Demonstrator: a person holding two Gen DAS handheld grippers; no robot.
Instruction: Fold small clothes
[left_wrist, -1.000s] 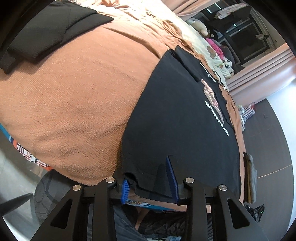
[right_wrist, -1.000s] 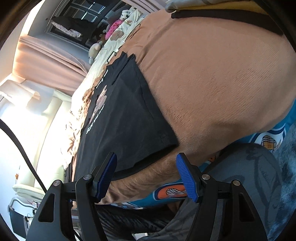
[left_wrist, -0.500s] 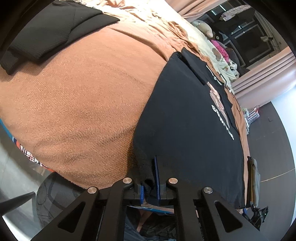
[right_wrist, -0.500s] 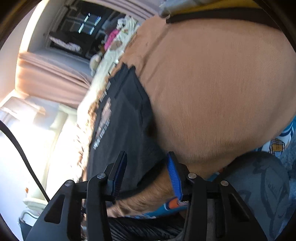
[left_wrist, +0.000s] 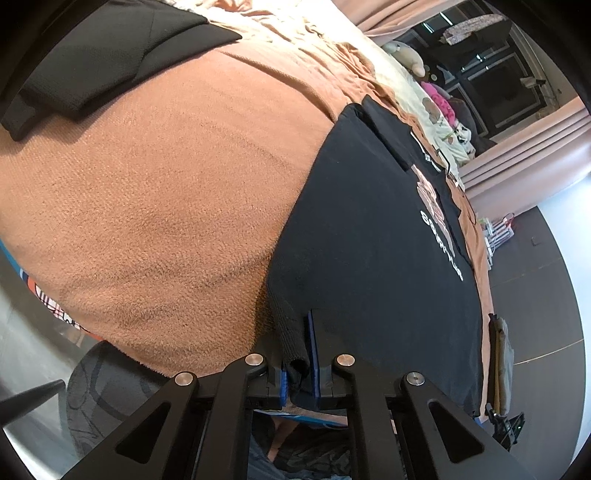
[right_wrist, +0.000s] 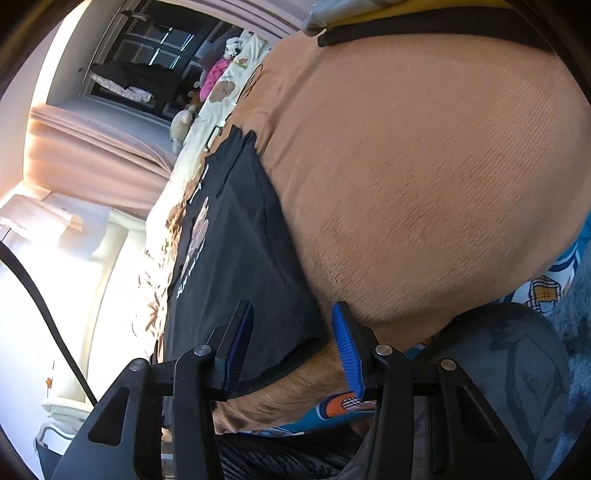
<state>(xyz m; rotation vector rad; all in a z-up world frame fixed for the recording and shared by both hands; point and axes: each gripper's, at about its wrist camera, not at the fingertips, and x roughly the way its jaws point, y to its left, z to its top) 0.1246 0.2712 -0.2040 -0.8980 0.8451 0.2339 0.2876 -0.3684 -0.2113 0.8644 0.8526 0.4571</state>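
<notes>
**A:** What does the left wrist view show?

**B:** A black T-shirt (left_wrist: 373, 236) lies flat, print side up, on a bed covered by an orange-brown blanket (left_wrist: 155, 206). Its hem is at the near edge of the bed and its collar points to the far end. The left tool (left_wrist: 297, 354) is pressed together, pinching a bunched fold of the hem at the shirt's near left corner. A second dark garment (left_wrist: 96, 55) lies at the far left, well apart.

**A:** And the right wrist view?

**B:** The same black T-shirt (right_wrist: 236, 258) appears on the left side, with the blanket (right_wrist: 424, 166) filling the right. The right tool (right_wrist: 291, 343) is spread, its blue pads on either side of the near right hem corner, not pressed onto the cloth.

**A:** Which step is in hand?

**B:** I judge it to be taking hold of the hem for the first fold. One corner is held and the other is not yet.

**A:** What does the next move call for?

**B:** Probably pressing the right tool together on its corner, then lifting both corners evenly towards the collar so the hem stays straight.
</notes>
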